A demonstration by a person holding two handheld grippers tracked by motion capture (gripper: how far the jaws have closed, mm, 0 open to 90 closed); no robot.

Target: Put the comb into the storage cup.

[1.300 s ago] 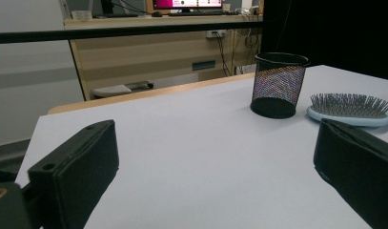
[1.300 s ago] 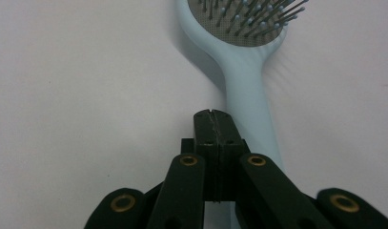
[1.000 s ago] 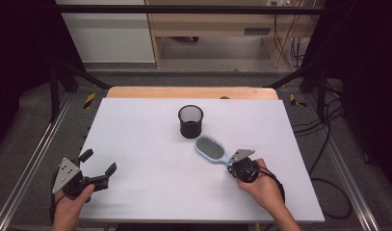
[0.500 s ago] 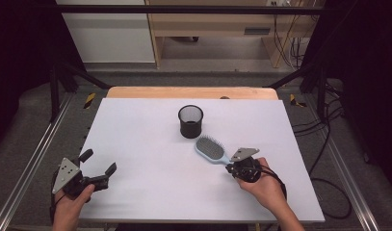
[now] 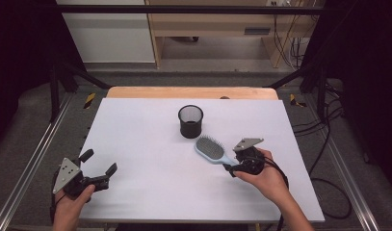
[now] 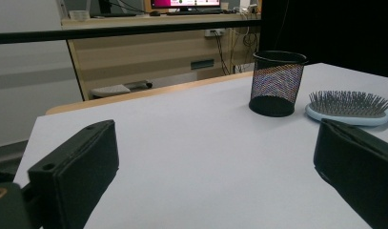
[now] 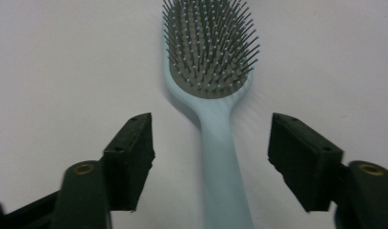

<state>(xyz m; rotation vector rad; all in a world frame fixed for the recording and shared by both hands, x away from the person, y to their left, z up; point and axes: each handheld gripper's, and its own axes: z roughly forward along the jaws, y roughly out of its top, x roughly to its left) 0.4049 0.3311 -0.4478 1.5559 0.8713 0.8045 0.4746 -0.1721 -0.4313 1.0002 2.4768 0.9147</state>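
Observation:
A light blue hairbrush (image 5: 210, 149) lies bristles up on the white table (image 5: 145, 139), just right of a black mesh cup (image 5: 190, 121). My right gripper (image 5: 230, 167) is open at the handle end. In the right gripper view its jaws stand wide apart on either side of the handle (image 7: 221, 157), not touching it, with the right gripper (image 7: 211, 131) low over the table. My left gripper (image 5: 99, 162) rests open near the front left corner, holding nothing. From the left gripper (image 6: 215, 157) view the cup (image 6: 276, 83) and brush (image 6: 349, 107) lie ahead to the right.
A wooden strip (image 5: 184, 92) edges the table's far side. Metal rails (image 5: 34, 159) run along both sides, with cables (image 5: 328, 144) on the floor to the right. A wooden desk (image 6: 148, 57) stands beyond the table.

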